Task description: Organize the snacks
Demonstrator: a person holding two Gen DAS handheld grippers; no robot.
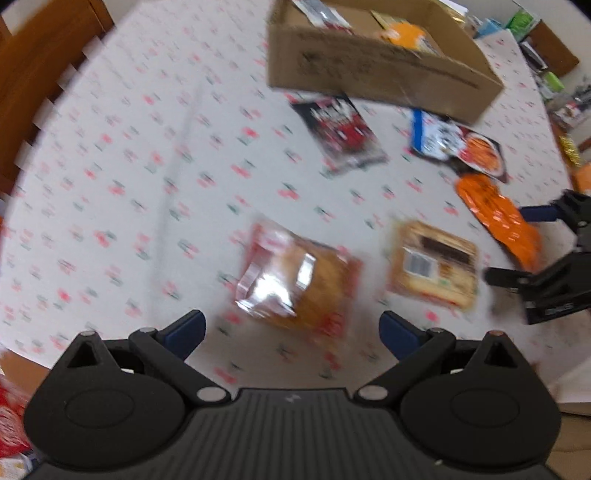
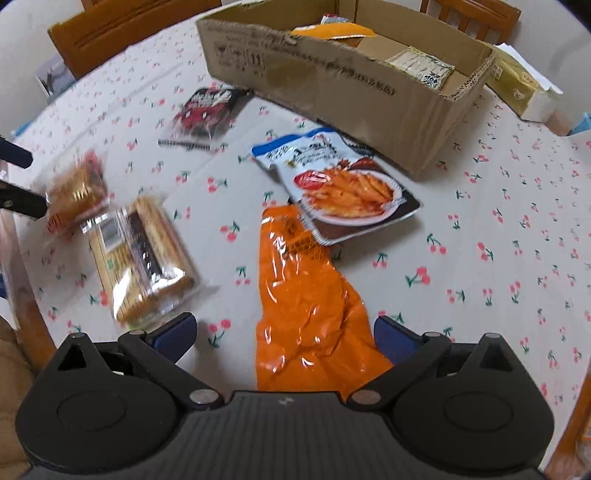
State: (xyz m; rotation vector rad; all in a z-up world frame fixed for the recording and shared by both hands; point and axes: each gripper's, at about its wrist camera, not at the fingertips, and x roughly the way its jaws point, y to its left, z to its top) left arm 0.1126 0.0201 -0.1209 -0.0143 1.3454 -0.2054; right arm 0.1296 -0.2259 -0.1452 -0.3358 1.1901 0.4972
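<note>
My left gripper [image 1: 291, 330] is open just above the cherry-print tablecloth [image 1: 129, 184]. A clear-wrapped pastry in a red pack [image 1: 299, 280] lies right ahead of its fingers, not touched. To its right lies a wrapped bread loaf [image 1: 432, 264]. My right gripper [image 2: 284, 332] is open too, and the near end of an orange packet [image 2: 306, 302] lies between its fingers, not clamped. Further off lie a white-and-blue pouch [image 2: 343, 181] and a black-and-red packet [image 2: 207, 110]. The cardboard box [image 2: 332, 85] behind them holds several snacks.
Wooden chairs [image 1: 37, 74] [image 2: 129, 26] stand along the table's far side. A cream carton [image 2: 517, 85] sits right of the box. The right gripper [image 1: 513, 245] shows at the right edge of the left view, the left gripper [image 2: 18, 177] at the left edge of the right view.
</note>
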